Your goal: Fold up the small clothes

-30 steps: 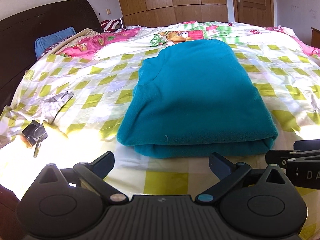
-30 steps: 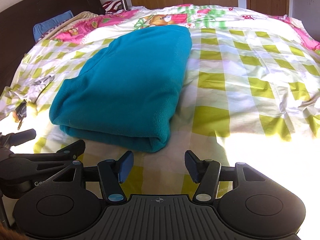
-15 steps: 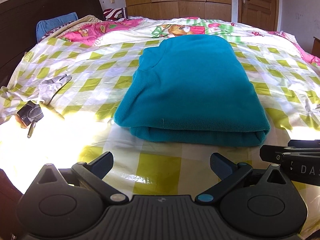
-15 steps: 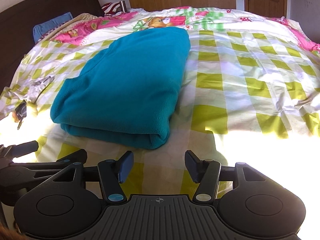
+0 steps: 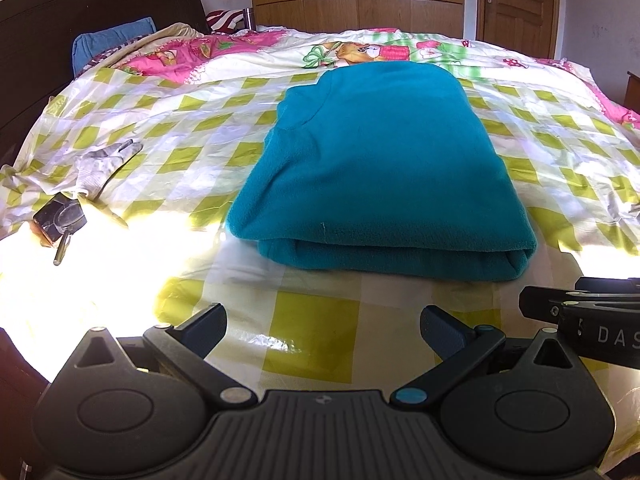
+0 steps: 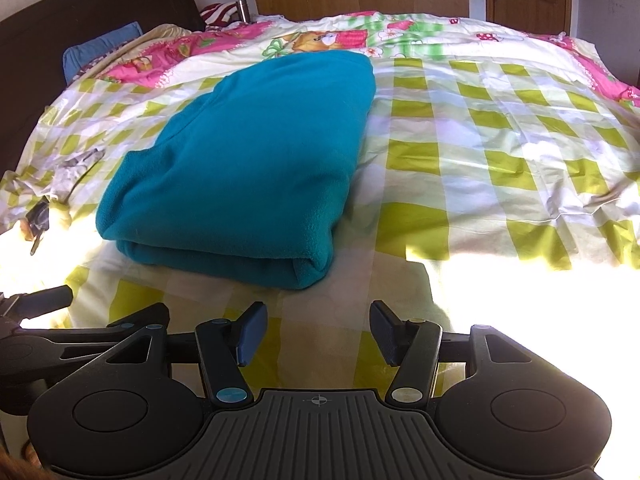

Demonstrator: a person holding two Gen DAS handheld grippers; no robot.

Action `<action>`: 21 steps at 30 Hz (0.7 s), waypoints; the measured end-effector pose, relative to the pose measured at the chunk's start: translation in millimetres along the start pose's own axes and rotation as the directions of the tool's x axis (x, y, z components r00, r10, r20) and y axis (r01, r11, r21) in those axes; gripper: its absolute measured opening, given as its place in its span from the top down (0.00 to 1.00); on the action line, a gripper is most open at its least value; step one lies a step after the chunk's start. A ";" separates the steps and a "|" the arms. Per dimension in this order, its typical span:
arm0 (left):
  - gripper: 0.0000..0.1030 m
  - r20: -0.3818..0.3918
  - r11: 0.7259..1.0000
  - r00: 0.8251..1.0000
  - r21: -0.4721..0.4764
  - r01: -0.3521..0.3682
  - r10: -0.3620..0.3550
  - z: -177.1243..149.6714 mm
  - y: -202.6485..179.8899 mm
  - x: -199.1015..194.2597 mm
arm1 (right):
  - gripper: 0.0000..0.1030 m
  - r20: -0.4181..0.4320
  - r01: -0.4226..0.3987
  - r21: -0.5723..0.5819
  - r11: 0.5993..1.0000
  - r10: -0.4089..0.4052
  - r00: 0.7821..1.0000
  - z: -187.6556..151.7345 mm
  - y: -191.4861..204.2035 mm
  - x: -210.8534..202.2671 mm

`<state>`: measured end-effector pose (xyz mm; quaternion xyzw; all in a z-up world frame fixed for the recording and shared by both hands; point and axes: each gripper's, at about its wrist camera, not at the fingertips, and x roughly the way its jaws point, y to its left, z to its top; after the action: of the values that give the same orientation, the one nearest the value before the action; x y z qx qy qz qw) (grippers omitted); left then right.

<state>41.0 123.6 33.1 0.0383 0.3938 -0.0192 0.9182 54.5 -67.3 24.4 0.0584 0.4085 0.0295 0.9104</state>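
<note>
Folded teal fleece garment (image 5: 380,168) lying on the bed (image 5: 312,332), both grippers hanging short of it with nothing held.

The garment sits as a thick, neat rectangle on the green-and-white checked bedspread, its folded edge facing the cameras. The left gripper (image 5: 322,330) has its jaws spread wide — empty, above the bedspread near the fold. The right gripper (image 6: 318,334) is likewise spread and empty, just off the garment's near right corner. A grey glove (image 5: 102,160) and a small dark object (image 5: 60,220) lie well to the left.
</note>
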 end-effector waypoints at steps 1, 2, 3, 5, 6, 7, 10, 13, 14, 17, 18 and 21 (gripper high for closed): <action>0.00 -0.004 1.000 1.000 -0.001 0.001 -0.001 -0.6 -0.3 0.3 | 0.46 -0.002 0.002 -0.001 1.000 -0.002 1.000 -0.8 -0.3 -0.1; 0.00 -0.007 1.000 1.000 -0.001 0.002 -0.002 -1.1 -0.6 0.5 | 0.46 -0.004 0.003 0.000 1.000 -0.003 1.000 -1.5 -0.6 -0.2; 0.00 -0.009 1.000 1.000 0.000 0.001 -0.001 -1.3 -1.1 0.4 | 0.46 -0.006 0.003 0.001 1.000 -0.003 1.000 -2.3 -1.1 -0.3; 0.00 -0.010 1.000 1.000 0.001 0.000 0.000 -1.5 -1.2 0.0 | 0.46 -0.009 0.004 0.003 1.000 -0.003 1.000 -3.6 -1.8 -1.0; 0.00 -0.010 1.000 1.000 0.001 -0.001 0.001 -1.6 -1.3 0.1 | 0.46 -0.012 0.004 0.002 1.000 -0.004 1.000 -4.1 -1.5 -1.4; 0.00 -0.009 1.000 1.000 0.000 -0.002 0.002 -1.5 -1.3 0.1 | 0.46 -0.012 0.005 0.001 1.000 -0.005 1.000 -4.7 -1.4 -1.8; 0.00 -0.011 1.000 1.000 0.000 -0.003 0.003 -1.2 -1.5 -0.1 | 0.46 -0.016 0.004 -0.001 1.000 -0.004 1.000 -6.3 -0.9 -2.6; 0.00 -0.012 1.000 1.000 0.009 -0.003 0.003 -1.2 -3.6 -1.0 | 0.45 -0.019 0.003 -0.002 1.000 -0.003 1.000 -7.8 0.1 -2.5; 0.00 -0.011 1.000 1.000 0.014 -0.008 0.008 -1.4 -4.2 -1.3 | 0.45 -0.019 0.005 -0.002 1.000 -0.005 1.000 -8.2 0.2 -2.4; 0.00 -0.013 1.000 1.000 0.023 -0.013 0.014 -1.5 -5.2 -1.7 | 0.45 -0.023 0.005 0.002 1.000 -0.005 1.000 -8.8 -0.8 -2.1; 0.00 -0.016 1.000 1.000 0.022 -0.013 0.013 -1.5 -5.1 -1.3 | 0.45 -0.023 0.005 0.000 1.000 -0.005 1.000 -9.0 -0.9 -2.1; 0.00 -0.023 1.000 1.000 0.024 -0.013 0.014 -1.6 -4.1 -0.8 | 0.45 -0.027 0.008 -0.001 1.000 -0.008 1.000 -9.7 -0.7 -2.1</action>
<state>39.0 119.7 32.4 0.0519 0.4038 -0.0173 0.9132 45.9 -67.4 19.5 0.0558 0.4207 0.0270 0.9051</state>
